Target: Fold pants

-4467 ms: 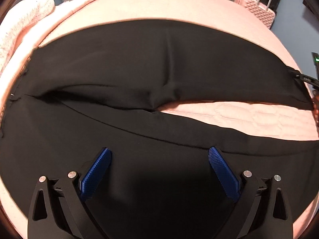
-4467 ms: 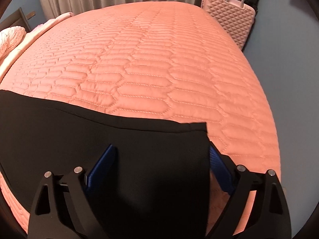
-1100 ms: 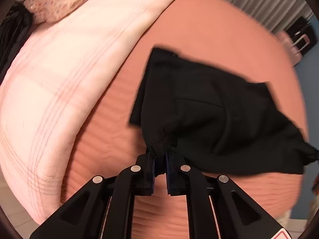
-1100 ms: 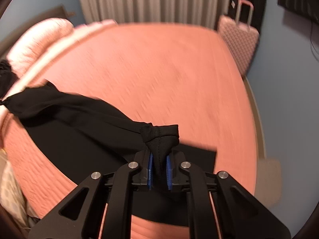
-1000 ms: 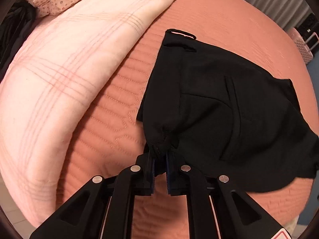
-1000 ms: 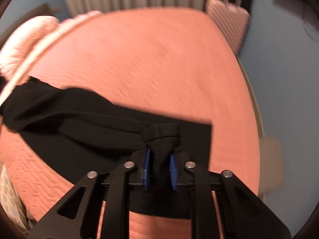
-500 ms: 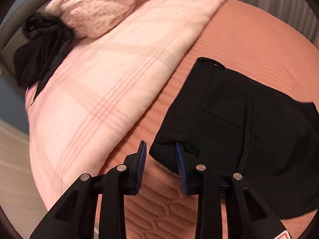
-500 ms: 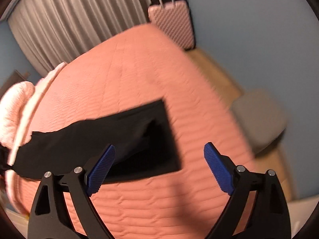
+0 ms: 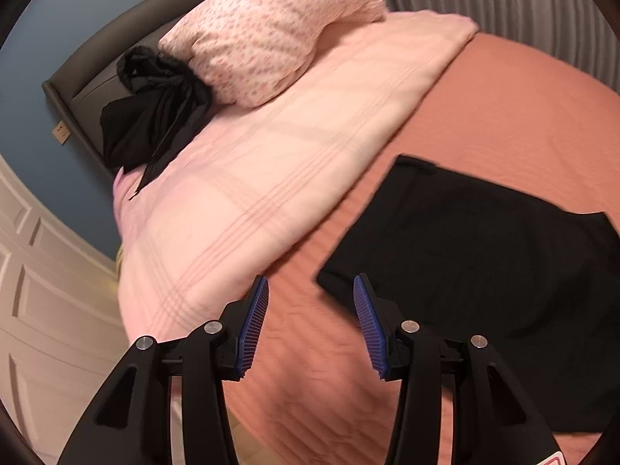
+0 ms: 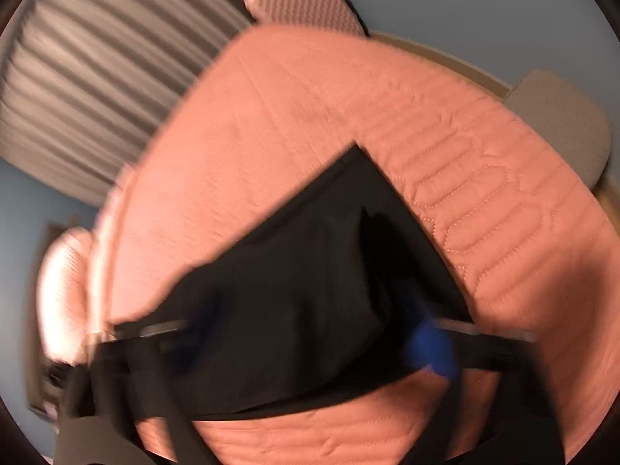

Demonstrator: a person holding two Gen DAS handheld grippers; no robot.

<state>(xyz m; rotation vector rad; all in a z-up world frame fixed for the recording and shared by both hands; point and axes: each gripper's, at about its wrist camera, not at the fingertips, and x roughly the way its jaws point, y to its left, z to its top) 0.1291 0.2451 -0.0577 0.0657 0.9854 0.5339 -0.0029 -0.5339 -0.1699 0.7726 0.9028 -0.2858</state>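
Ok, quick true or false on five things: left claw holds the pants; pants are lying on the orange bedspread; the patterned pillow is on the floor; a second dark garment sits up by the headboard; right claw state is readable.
1. The left claw holds the pants. False: its jaws stand open with nothing between them.
2. The pants lie on the orange bedspread. True.
3. The patterned pillow is on the floor. False: it rests on the pale blanket at the head of the bed.
4. A dark garment sits by the headboard. True.
5. The right claw is readable. False: motion blur hides its state.
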